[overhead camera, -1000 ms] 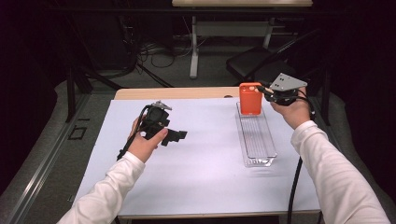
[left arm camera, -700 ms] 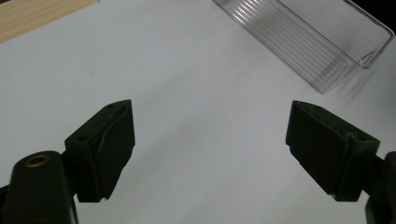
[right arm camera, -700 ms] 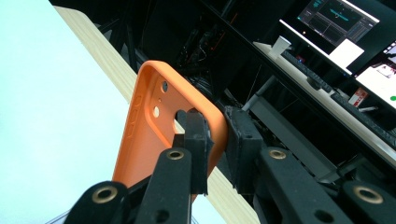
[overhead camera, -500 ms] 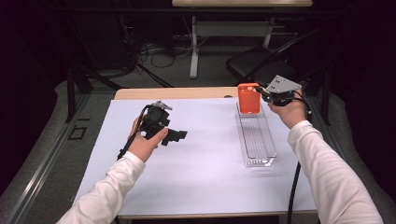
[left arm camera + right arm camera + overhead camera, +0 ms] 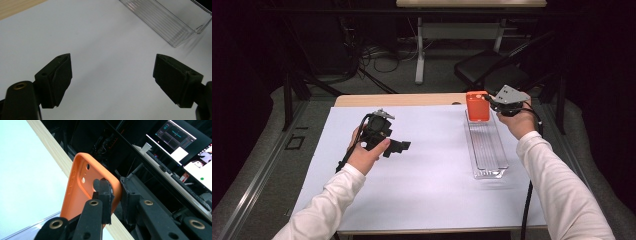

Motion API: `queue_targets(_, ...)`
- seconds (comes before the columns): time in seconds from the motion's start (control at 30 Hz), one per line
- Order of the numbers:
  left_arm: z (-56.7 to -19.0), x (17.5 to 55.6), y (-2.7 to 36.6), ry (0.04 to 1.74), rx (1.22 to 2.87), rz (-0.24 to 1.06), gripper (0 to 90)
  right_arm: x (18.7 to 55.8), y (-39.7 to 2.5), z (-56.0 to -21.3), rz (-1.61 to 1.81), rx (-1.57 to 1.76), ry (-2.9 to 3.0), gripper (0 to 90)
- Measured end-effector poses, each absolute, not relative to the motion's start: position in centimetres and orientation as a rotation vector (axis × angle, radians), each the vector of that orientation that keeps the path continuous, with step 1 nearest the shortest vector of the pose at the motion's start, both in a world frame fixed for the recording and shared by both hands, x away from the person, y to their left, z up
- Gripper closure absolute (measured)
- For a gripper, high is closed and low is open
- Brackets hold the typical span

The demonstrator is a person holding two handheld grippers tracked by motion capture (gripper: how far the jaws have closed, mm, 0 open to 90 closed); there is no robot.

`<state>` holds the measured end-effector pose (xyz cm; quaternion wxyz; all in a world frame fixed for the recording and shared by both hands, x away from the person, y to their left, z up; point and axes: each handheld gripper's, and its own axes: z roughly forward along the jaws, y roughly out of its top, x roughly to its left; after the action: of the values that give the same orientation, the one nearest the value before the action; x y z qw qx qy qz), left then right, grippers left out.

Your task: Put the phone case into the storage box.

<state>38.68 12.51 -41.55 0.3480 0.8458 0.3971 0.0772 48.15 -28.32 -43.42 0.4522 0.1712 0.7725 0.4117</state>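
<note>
While my right gripper [image 5: 115,195] pinches orange phone case [image 5: 82,195] at top edge above clear tray [image 5: 486,150]: light, bendy, I grip rim. Left gripper [image 5: 112,80] spread, empty.

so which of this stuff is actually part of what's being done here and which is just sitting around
In the job:
- orange phone case, clamped in the right gripper above the tray's far end
- clear plastic tray on the white table cover

Just around:
- left gripper, open, holding nothing
- black chair behind the table
- monitors on a desk, in the right gripper view
</note>
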Motion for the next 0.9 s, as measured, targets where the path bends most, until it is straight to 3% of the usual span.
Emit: queue_targets(0.9,-42.0,38.7,12.9,1.031,2.219,0.196,16.2,48.9,-28.0,-46.5,0.987,0.439,1.848,79.9)
